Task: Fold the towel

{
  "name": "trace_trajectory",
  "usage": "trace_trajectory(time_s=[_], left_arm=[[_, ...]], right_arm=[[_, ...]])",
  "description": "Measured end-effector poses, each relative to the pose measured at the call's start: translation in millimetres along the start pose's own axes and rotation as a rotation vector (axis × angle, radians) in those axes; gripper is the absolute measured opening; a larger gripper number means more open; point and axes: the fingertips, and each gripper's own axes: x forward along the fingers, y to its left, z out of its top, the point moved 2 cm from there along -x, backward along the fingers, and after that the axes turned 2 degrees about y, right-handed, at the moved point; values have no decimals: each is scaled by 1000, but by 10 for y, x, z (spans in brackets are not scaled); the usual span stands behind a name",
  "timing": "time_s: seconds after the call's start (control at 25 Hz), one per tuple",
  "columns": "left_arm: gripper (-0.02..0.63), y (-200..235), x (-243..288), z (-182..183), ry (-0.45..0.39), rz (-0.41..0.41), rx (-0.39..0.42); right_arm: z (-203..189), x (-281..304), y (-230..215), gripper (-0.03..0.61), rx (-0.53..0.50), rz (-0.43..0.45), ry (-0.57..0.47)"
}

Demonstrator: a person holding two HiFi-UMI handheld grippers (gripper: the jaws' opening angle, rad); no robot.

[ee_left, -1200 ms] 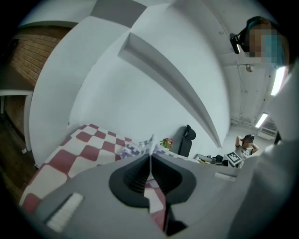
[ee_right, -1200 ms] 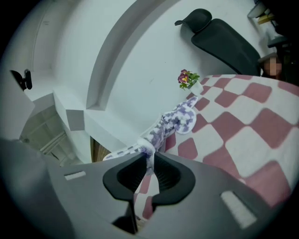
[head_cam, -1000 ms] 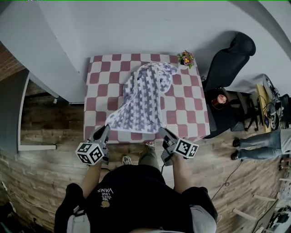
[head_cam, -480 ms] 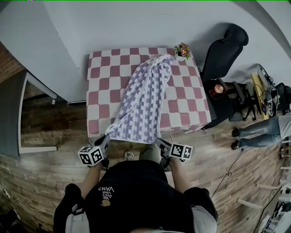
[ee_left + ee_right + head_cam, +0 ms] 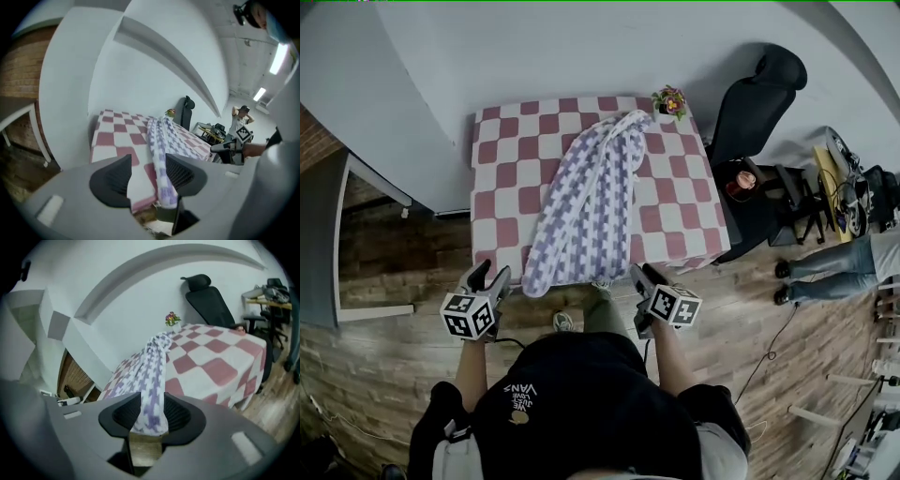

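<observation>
Tilting down, left gripper (image 5: pixel 487 277), right gripper (image 5: pixel 639 275) just opening, towel (image 5: pixel 591 202) between jaws.

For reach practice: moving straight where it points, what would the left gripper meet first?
Likely the towel hanging ahead of the left gripper, whose empty jaws have just been opening; depth unclear.

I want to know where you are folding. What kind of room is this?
Probably an office or lab workroom, not a home: a black high-backed office chair stands beside the pink-and-white checked table, and a desk cluttered with dark gear sits at the right.
</observation>
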Motion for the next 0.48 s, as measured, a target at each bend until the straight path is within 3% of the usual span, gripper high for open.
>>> trace_trajectory(time_s=[0.16, 0.32, 0.48], left_arm=[[202, -135, 370, 539, -82, 38, 175], [202, -441, 1021, 1001, -151, 30, 243], [202, -759, 1696, 1257, -140, 15, 310]], right_arm=[[613, 249, 69, 141, -165, 2, -77], [1143, 608, 55, 141, -242, -4, -111], [1517, 949, -40, 141, -276, -15, -117]])
